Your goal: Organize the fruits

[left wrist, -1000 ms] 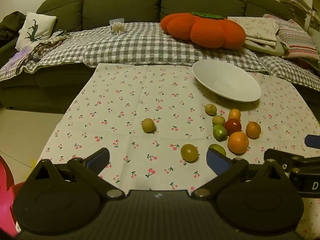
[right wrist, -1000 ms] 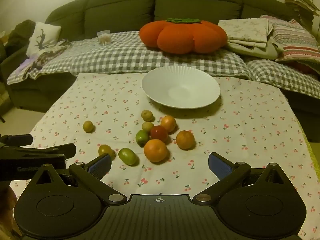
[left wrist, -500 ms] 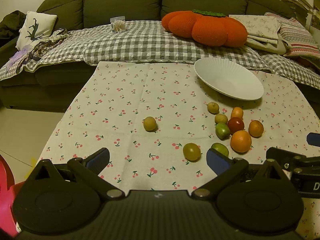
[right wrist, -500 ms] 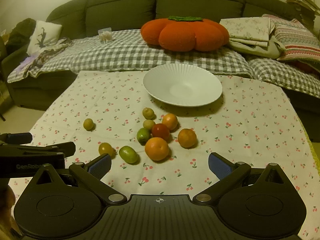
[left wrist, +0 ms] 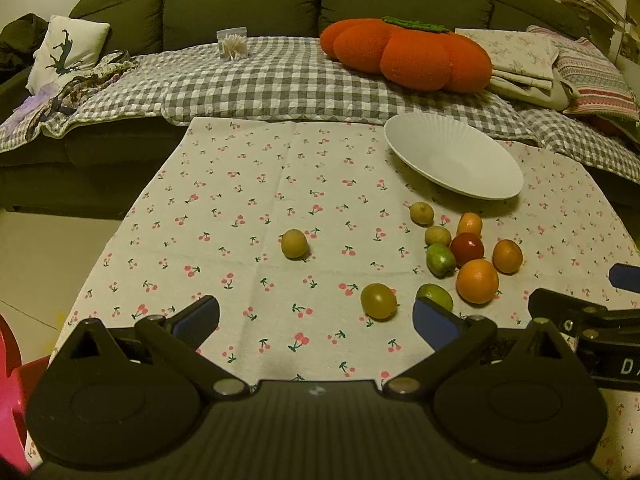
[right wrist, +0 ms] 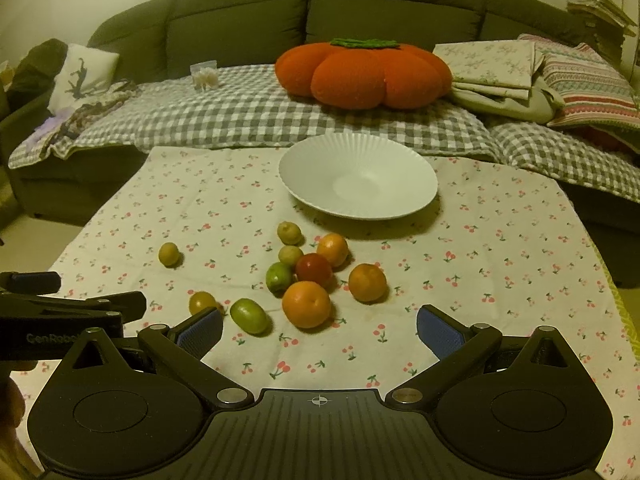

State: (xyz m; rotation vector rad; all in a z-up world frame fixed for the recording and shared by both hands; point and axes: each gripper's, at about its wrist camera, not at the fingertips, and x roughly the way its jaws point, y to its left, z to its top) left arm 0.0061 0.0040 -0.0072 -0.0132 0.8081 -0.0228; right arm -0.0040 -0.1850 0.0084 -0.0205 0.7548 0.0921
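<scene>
Several small fruits lie loose on a cherry-print tablecloth: a large orange, a red fruit, green fruits, and yellow-green ones, one apart at the left. An empty white ribbed plate stands behind them. My left gripper is open and empty, near the table's front. My right gripper is open and empty, just in front of the large orange.
A green sofa with a checked blanket, an orange pumpkin cushion and folded bedding runs behind the table. Each gripper's side shows in the other's view. Floor lies left of the table.
Both grippers have drifted slightly forward and lower toward the fruit; the fruits and plate have not moved. Both stay open.
</scene>
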